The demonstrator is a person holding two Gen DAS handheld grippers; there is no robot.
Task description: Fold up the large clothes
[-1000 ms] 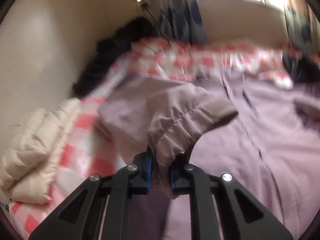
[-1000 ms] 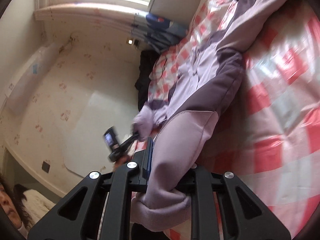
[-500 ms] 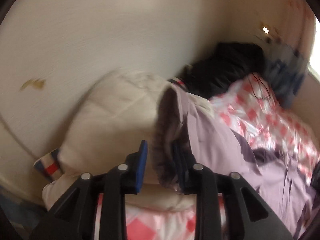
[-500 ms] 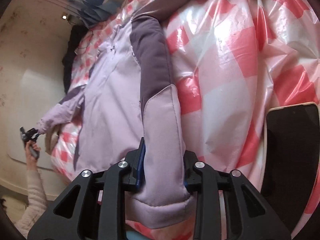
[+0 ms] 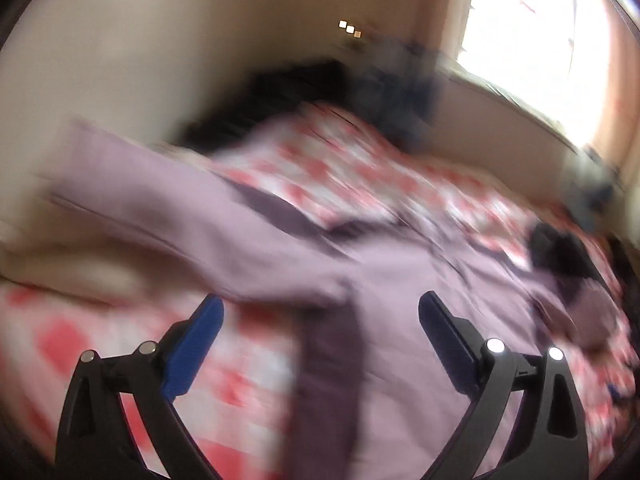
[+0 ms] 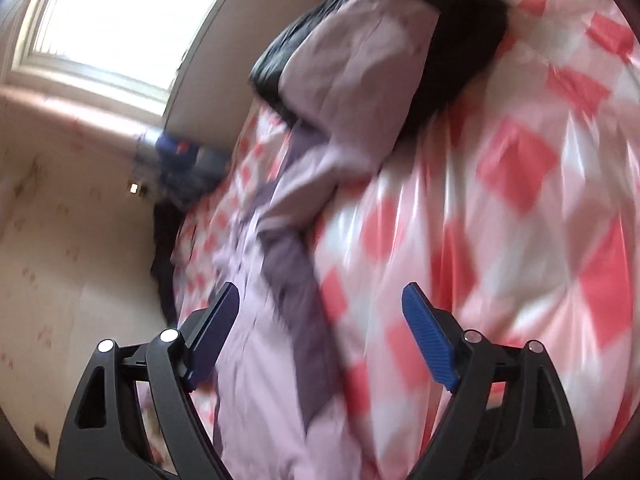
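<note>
Bed: we see the bed (image 5: 352,176) under its pink checked cover (image 6: 500,208), which carries everything.
Jacket: the lilac jacket (image 5: 400,320) lies spread across the cover, one sleeve (image 5: 160,200) flung out toward the wall.
Left gripper (image 5: 320,314): fingers opening wide, nothing pinched between them.
Right gripper (image 6: 320,302): fingers opening too, the jacket (image 6: 288,280) below them and free.
Step, as we judge it: laying the jacket flat. We should smooth the sleeves outward before folding, then grip seams, not loose cloth.
</note>
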